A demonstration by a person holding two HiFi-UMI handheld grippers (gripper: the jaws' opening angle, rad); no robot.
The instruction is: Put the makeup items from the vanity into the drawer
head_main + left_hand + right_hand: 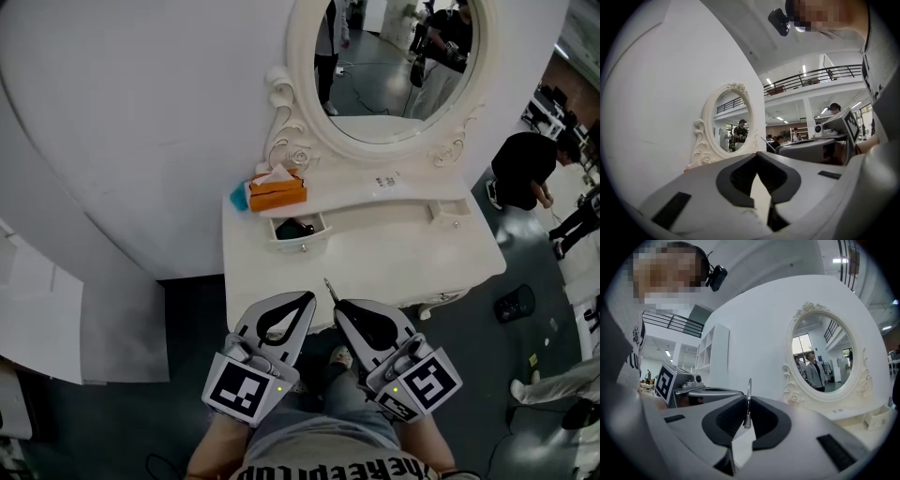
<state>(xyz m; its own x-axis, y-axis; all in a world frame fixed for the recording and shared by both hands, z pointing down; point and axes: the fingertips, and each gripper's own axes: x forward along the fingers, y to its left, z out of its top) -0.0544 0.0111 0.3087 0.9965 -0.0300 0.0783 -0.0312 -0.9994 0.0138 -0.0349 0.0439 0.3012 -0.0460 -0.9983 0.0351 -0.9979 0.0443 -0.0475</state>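
Right gripper view, slim metal stick [749,390] clamped in right hand-held gripper [746,416]

left gripper [306,298]: jaws together, empty | right gripper [340,307]: jaws clamped on thin metal tool [747,401] | both side by side

The table [375,258] stands against the wall, with the oval mirror [394,66] upright at its rear centre. A raised shelf [375,192] runs below the mirror. On the shelf's left end sits the tissue box [277,190], with a small object [239,198] touching its left side. Directly under the box, the left drawer [302,245] is pulled out, with items [295,228] in it. A second drawer [450,210] sits at the shelf's right end. In front of the table, the left hand-held gripper [302,298] and right hand-held gripper [339,306] lie side by side, with a thin metal tool [330,289] between the right one's jaws
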